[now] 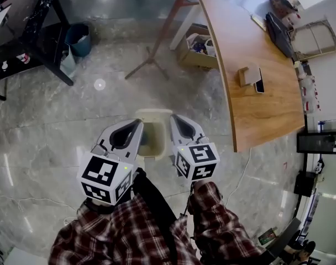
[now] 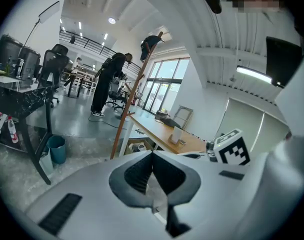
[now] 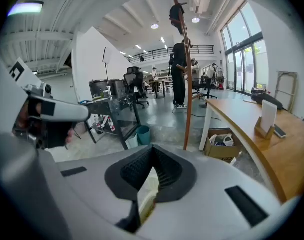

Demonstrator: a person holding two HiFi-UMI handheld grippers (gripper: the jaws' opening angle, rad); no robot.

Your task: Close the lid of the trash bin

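Grippers: 2, both hand-held, side by side over the floor near the person.
- Left gripper (image 1: 136, 127): in its own view the jaws are pressed together at the tips (image 2: 152, 156), with nothing pinched. The only space is a narrow wedge behind the tips.
- Right gripper (image 1: 177, 120): same state, pads meeting at the tips (image 3: 152, 149), nothing between them. A pale cream surface shows through the wedge below.
- Neither gripper is seen touching anything in the head view.
- Marker cubes: 2, one per gripper, the left cube (image 1: 106, 176) and the right cube (image 1: 198, 160).

Task thing: 1 cream trash bin (image 1: 154, 114).
- It stands on the grey marbled floor directly beneath and between the two grippers.
- Its far rim is just beyond the jaw tips.
- Its darker inside shows in the gap between the grippers, so the top looks open.
- The lid's own position cannot be made out.

Other counts:
- 1 teal bin (image 1: 78, 39), far left, beside a black table (image 1: 24, 43).
- 1 curved wooden table (image 1: 251, 87), right.
- 1 cardboard box (image 1: 197, 49) on the floor at the wooden table's far left edge.
- 1 wooden ladder (image 1: 163, 32), far centre.
- 2 persons in the left gripper view, one standing on the floor (image 2: 104, 84) and one up the ladder (image 2: 151, 43).
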